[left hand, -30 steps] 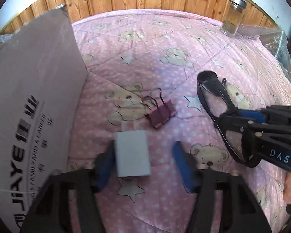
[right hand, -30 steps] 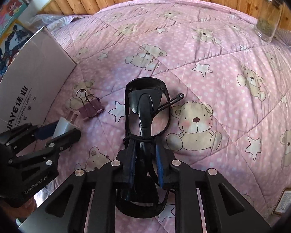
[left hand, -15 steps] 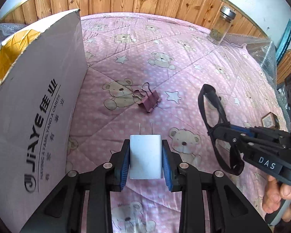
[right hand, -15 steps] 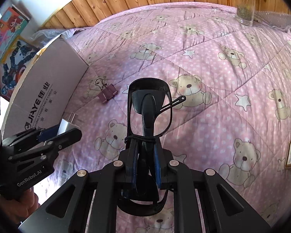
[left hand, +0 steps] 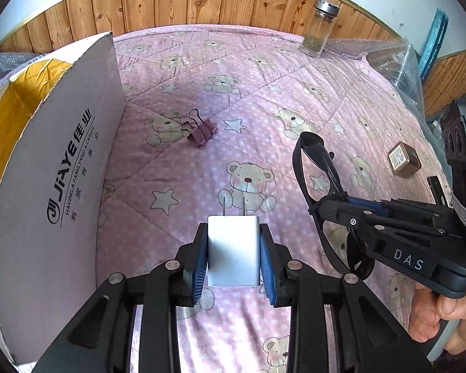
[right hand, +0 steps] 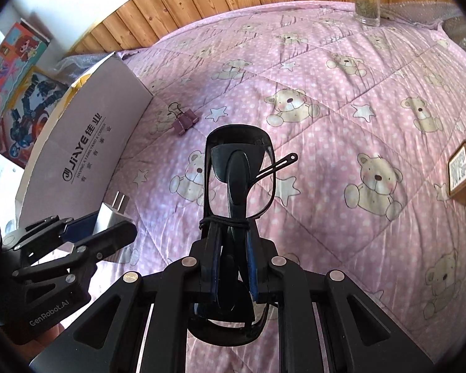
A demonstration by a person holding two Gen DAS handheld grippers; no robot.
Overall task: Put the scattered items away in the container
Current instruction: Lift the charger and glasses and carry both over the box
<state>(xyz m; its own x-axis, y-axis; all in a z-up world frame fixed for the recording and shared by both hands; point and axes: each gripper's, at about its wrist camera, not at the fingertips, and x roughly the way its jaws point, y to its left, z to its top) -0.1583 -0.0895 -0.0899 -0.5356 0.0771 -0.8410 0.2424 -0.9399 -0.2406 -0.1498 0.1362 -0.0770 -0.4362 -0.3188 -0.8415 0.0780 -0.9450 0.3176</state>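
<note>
left wrist: left gripper (left hand: 234, 258) clamps charger (left hand: 233, 250), glasses (right hand: 237, 186) pinched

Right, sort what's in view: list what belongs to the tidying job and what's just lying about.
Part of the job:
- white charger, clamped in the left gripper
- black glasses, clamped in the right gripper
- purple binder clip, loose on the quilt
- small brown box, loose on the quilt
- cardboard box, the container

Probably just lying about:
- glass jar by the wooden wall
- bubble wrap
</note>
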